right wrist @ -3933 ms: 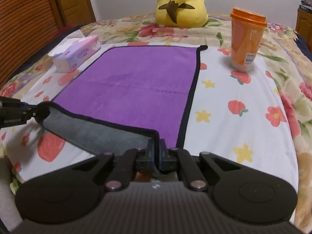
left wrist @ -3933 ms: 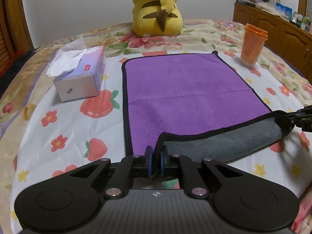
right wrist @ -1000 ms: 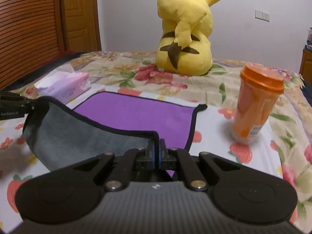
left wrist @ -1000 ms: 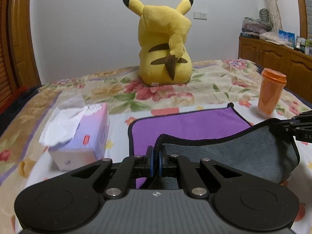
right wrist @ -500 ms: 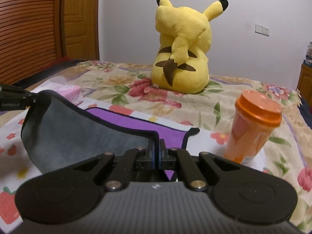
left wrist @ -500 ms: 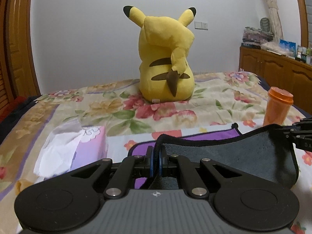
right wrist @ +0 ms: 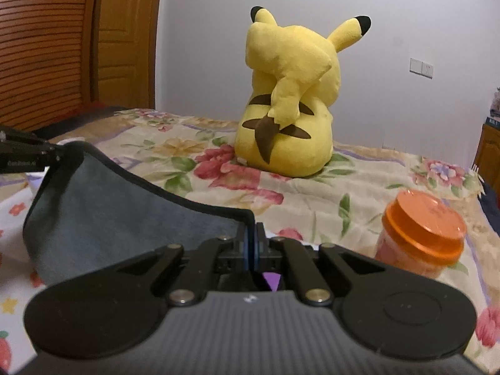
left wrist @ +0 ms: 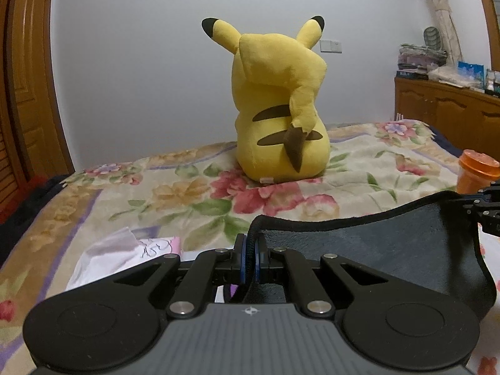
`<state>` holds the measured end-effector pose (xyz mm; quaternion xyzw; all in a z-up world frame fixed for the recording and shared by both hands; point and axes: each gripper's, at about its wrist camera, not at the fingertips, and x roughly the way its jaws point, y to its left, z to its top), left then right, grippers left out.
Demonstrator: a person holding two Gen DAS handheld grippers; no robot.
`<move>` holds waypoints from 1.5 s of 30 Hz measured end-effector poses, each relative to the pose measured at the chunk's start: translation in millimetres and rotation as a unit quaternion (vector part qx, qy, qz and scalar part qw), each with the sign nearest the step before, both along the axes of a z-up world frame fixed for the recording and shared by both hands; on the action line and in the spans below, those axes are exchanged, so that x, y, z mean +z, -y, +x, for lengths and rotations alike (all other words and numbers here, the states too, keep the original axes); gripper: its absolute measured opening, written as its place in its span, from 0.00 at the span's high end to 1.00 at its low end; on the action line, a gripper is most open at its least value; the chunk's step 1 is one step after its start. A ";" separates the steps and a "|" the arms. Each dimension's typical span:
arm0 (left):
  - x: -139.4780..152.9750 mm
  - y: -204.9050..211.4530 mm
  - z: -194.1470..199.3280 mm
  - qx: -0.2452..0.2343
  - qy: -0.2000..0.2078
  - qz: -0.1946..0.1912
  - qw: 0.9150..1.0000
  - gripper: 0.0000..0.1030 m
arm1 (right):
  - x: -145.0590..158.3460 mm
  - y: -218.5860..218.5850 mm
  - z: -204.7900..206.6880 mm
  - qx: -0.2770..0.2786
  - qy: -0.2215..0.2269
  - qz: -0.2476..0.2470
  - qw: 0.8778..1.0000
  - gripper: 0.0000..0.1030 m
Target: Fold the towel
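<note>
The towel (left wrist: 375, 250) is purple on one face and grey on the other, with a black hem. Its grey underside hangs between the two grippers, and it also shows in the right wrist view (right wrist: 125, 218). My left gripper (left wrist: 250, 251) is shut on the towel's left corner. My right gripper (right wrist: 252, 245) is shut on the right corner. A sliver of the purple face (right wrist: 271, 279) shows under the right gripper. The rest of the towel is hidden beneath the raised edge.
A yellow Pikachu plush (left wrist: 278, 109) sits at the far end of the floral bed cover (left wrist: 187, 193). An orange lidded cup (right wrist: 422, 234) stands on the right. A tissue box (left wrist: 125, 253) lies on the left. A wooden cabinet (left wrist: 453, 115) stands at the far right.
Both grippers have carried the held towel edge further toward the plush. The purple face, visible before, is now almost fully covered by the grey underside.
</note>
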<state>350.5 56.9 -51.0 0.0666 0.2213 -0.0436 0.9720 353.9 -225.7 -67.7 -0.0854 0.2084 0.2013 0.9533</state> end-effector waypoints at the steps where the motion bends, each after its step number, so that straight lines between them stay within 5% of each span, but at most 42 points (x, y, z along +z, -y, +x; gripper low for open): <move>1: -0.4 -0.3 2.1 0.002 0.001 0.000 1.000 0.92 | -0.7 -0.3 2.9 -0.002 0.001 0.000 1.000 0.96; 23: -60.3 0.7 57.6 0.022 -0.038 0.009 0.999 0.90 | -52.6 -13.3 57.5 -0.030 -0.035 -0.027 0.999 0.96; 26: -62.8 1.1 55.9 0.024 -0.042 0.015 0.999 0.85 | -55.5 -12.5 58.1 -0.041 -0.042 -0.033 0.998 0.87; 29: -61.5 -0.1 52.0 0.026 -0.049 0.013 0.998 0.70 | -55.6 -9.7 55.0 -0.049 -0.041 -0.037 0.997 0.86; 32: -60.0 0.3 44.3 0.023 -0.053 0.015 0.998 0.67 | -53.4 -5.8 47.7 -0.053 -0.041 -0.035 0.997 0.52; 45: -67.8 5.9 -15.5 0.007 -0.096 0.010 0.995 0.59 | -50.7 -17.9 -8.4 -0.036 -0.078 -0.031 0.996 0.51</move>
